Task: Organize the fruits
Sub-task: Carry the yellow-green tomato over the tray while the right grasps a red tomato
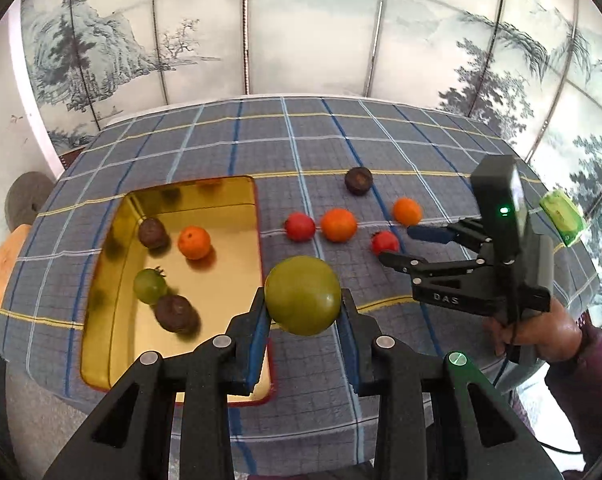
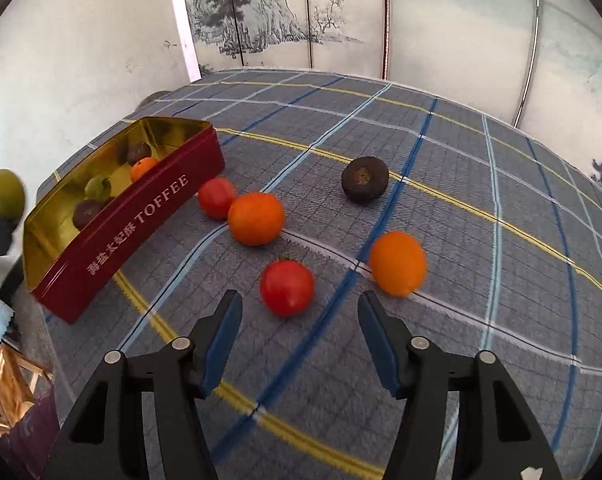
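My left gripper [image 1: 303,308] is shut on a large green fruit [image 1: 302,295] and holds it above the right edge of the gold-lined red toffee tin [image 1: 105,248]. The tin holds two dark fruits [image 1: 153,233], an orange [image 1: 194,243] and a small green tomato [image 1: 149,286]. My right gripper [image 2: 299,312] is open and empty, just before a red tomato [image 2: 287,288] on the cloth. It also shows in the left wrist view [image 1: 395,246]. Loose on the cloth lie another tomato [image 2: 216,197], two oranges [image 2: 255,218] [image 2: 398,263] and a dark fruit [image 2: 364,179].
The table carries a grey plaid cloth [image 1: 301,140]. A painted folding screen [image 1: 301,28] stands behind it. A green packet [image 1: 563,218] lies at the table's right edge. A wooden chair [image 2: 9,392] stands below left of the table.
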Tool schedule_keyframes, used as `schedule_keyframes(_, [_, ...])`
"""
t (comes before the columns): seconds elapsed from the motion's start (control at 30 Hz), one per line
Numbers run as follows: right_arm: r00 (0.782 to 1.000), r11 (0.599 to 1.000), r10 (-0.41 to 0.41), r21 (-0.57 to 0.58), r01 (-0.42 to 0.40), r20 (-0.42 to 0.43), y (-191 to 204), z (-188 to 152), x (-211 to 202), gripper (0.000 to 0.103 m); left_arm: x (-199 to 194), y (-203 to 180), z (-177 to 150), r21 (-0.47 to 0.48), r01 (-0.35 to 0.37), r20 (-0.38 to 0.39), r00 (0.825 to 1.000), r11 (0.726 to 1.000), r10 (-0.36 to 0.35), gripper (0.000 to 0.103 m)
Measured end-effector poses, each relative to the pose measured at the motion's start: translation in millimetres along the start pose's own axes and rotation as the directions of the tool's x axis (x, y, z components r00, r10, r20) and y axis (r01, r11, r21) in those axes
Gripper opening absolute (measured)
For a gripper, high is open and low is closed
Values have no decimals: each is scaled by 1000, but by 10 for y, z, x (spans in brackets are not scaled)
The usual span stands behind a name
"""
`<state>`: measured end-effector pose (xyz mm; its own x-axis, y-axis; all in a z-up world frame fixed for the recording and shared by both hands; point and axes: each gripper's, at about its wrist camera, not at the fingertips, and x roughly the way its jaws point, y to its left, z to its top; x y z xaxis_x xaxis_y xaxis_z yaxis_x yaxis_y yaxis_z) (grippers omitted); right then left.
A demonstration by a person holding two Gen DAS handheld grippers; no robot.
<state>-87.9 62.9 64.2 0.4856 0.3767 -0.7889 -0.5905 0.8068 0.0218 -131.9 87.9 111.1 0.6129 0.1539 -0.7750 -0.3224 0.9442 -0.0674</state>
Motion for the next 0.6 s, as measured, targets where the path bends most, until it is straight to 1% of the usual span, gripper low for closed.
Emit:
schedule_keyframes(0.03, [1000,1000,0,-3,0,-13,11,24,55,44,-3,14,1,-3,-1,2,1000,1000,1,34])
schedule_keyframes(0.07, [1000,1000,1,-3,-2,-27,14,34,101,39,-8,32,0,-6,-4,5,1000,1000,4,34])
schedule_keyframes(0.13, [999,1000,18,-3,-18,-51,10,34,175,34,-16,63,-7,-10,-8,9,1000,1000,8,34])
schedule_keyframes(0.2, [999,1000,12,-26,-13,-49,57,48,186,27,-11,99,-15,-17,-16,10,1000,1000,16,34])
schedule_keyframes(0.27, [999,1000,8,-21,-8,-38,79,26,140,27,-4,154,-31,-29,-22,7,1000,999,22,34])
schedule_keyframes(0.3, [1000,1000,1,-14,-1,-19,73,2,91,27,-10,194,-47,-34,-24,8,1000,999,24,34])
schedule_keyframes(0.33, [1000,1000,-9,14,8,19,37,-46,-20,27,-14,225,-61,-37,-29,10,1000,999,30,34])
schedule_keyframes(0.37, [999,999,-15,37,13,38,2,-88,-82,27,-21,270,-85,-41,-38,9,999,998,39,34])
schedule_keyframes(0.4, [998,998,-33,64,29,60,-47,-142,-174,27,-21,315,-106,-46,-46,5,999,998,46,34])
schedule_keyframes(0.43, [993,993,-80,90,73,84,-109,-220,-293,27,-27,385,-142,-56,-57,1,998,997,57,34])
schedule_keyframes(0.47, [989,990,-109,104,99,97,-152,-264,-361,27,-28,449,-174,-67,-69,-2,998,995,69,34])
schedule_keyframes(0.6, [962,952,-236,230,201,139,-534,-489,-678,27,-22,657,-289,-100,-109,-20,994,989,108,34])
